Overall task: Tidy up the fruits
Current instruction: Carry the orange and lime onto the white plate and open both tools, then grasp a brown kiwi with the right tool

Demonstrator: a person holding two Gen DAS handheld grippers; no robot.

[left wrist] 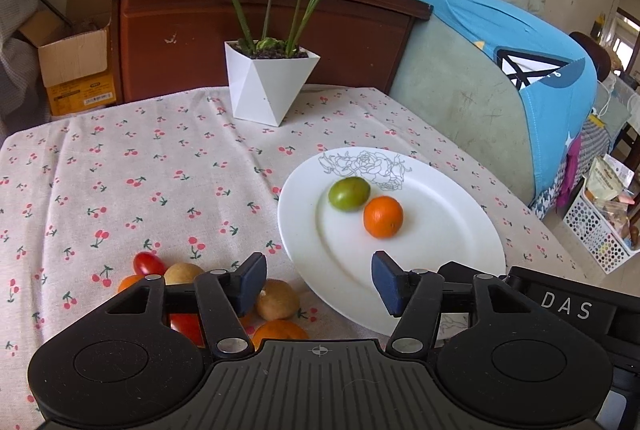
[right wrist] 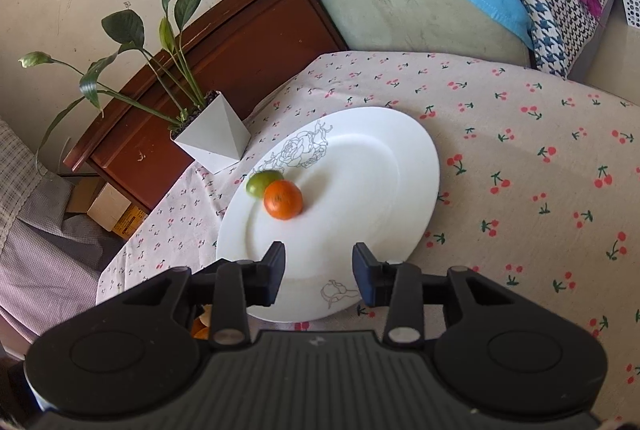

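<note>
A white plate (left wrist: 440, 250) with a rose drawing lies on the cherry-print cloth and holds a green fruit (left wrist: 349, 193) beside a small orange (left wrist: 383, 216). My left gripper (left wrist: 319, 284) hovers open over the plate's near rim, nothing between its pads. Left of it on the cloth lies a cluster of loose fruit: a red tomato (left wrist: 148, 263), two tan fruits (left wrist: 277, 299), an orange one (left wrist: 280, 333), partly hidden by the gripper. In the right wrist view my right gripper (right wrist: 319, 272) stands open and empty above the plate (right wrist: 380, 166), short of the orange (right wrist: 283, 199) and green fruit (right wrist: 260, 181).
A white angular pot (left wrist: 264, 86) with a leafy plant stands at the table's far edge. Behind it is a brown wooden cabinet (left wrist: 256, 22); a sofa with a blue cover (left wrist: 500, 42) lies to the right. A cardboard box (left wrist: 76, 66) sits on the floor at left.
</note>
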